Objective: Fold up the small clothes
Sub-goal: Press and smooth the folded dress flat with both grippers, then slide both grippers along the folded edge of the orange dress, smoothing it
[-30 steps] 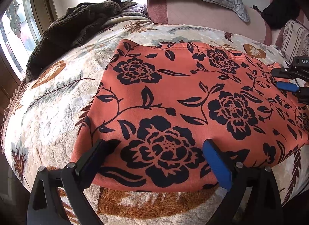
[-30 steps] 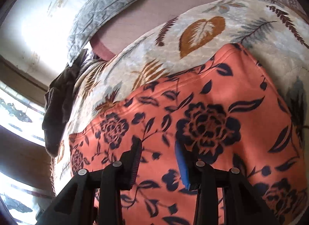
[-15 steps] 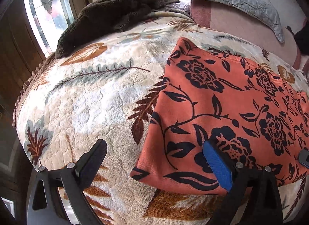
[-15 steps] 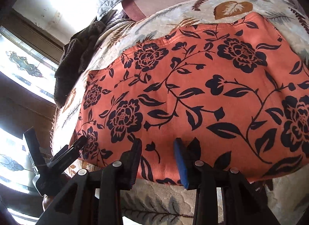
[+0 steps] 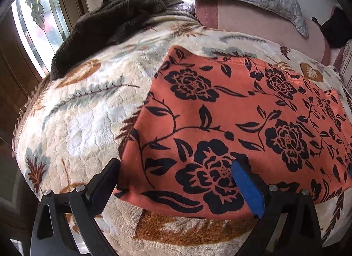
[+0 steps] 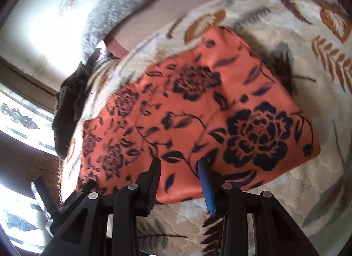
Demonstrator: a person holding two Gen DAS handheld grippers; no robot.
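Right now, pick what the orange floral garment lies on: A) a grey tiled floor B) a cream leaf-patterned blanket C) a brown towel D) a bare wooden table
B: the orange floral garment lies spread flat on the cream leaf-patterned blanket.

Left gripper [image 5: 176,171], black angular frame, silver round screws, one black ribbed pad, one blue pad, right gripper [image 6: 179,169], same black build, blue pad, silver screws

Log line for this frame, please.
orange floral garment flat on bedspread | left gripper open | right gripper open
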